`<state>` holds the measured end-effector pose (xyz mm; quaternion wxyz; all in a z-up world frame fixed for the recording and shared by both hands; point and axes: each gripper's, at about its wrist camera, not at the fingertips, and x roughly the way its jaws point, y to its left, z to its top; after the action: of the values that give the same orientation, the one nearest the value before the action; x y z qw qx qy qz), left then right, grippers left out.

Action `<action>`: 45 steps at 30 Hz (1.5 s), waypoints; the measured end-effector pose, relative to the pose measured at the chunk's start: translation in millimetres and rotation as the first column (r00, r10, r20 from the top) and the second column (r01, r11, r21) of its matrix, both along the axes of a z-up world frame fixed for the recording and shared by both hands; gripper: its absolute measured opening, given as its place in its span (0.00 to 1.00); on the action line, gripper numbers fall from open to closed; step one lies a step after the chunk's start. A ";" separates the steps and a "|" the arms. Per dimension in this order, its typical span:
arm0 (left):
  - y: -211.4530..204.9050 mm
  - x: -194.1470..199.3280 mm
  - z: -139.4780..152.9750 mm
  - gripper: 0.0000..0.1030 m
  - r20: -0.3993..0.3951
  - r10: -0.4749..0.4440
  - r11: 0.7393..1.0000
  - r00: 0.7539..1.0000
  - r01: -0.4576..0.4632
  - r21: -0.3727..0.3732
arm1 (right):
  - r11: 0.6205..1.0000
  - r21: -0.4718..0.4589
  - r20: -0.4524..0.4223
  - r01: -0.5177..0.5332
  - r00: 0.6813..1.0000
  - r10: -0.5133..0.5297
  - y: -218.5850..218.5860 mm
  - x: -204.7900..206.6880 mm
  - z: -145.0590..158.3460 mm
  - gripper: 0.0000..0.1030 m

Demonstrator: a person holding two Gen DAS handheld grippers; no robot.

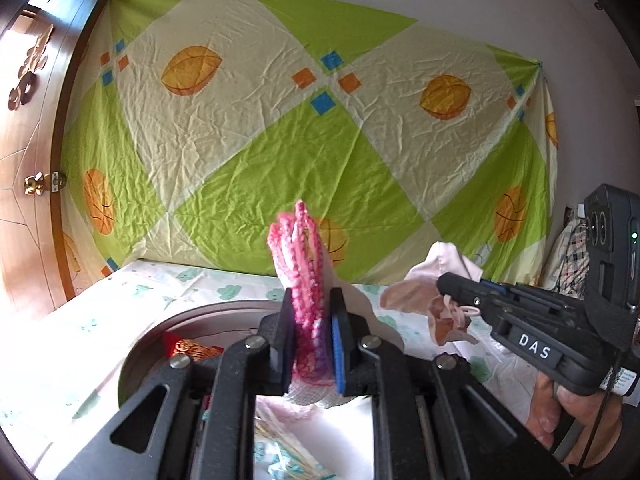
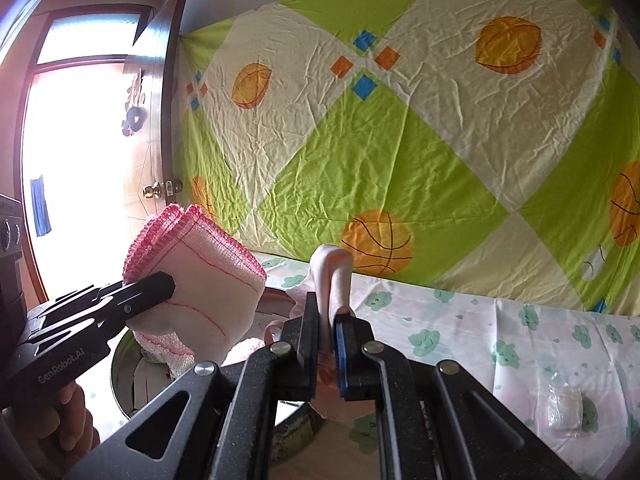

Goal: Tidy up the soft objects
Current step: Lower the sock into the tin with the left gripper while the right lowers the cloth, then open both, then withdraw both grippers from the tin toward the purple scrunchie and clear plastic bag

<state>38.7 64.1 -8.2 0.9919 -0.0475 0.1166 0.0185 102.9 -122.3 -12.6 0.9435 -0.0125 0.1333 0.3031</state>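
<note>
Pinching a folded white gauze cloth with pink stitched edges (image 1: 302,264) at centre frame, the left gripper (image 1: 311,332) holds it above a round metal basin (image 1: 132,360); the right gripper (image 2: 328,332) clamps a pale pink fabric piece (image 2: 332,276) at centre, over the cloud-print bedsheet (image 2: 460,320).

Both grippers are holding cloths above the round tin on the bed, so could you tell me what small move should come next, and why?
Probably carry both cloths away from the round tin to the bare bedsheet. The left gripper is shut on the folded pink-edged cloth, the right gripper on the pale pink fabric, and both hang clear of the tin.
</note>
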 end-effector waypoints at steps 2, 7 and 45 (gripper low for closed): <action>12.6 7.3 1.3 0.13 -0.022 0.038 0.999 0.999 -0.038 0.007 | 1.000 -0.009 -0.003 -0.020 1.000 0.020 11.8 5.1 3.3 0.07; 42.5 30.2 -1.6 0.13 -0.109 0.081 0.997 0.991 -0.083 -0.009 | 0.998 -0.032 -0.026 -0.061 0.998 0.060 41.6 24.0 4.5 0.07; -48.0 42.3 -6.6 0.92 -0.174 0.002 0.998 0.985 0.010 0.068 | 0.997 0.002 -0.047 0.072 0.996 -0.071 -36.4 33.3 -8.1 0.78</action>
<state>81.0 16.1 -14.8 0.9790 -0.0112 0.2021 0.0247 136.2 -158.7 -20.8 0.9504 0.0011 0.1553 0.2695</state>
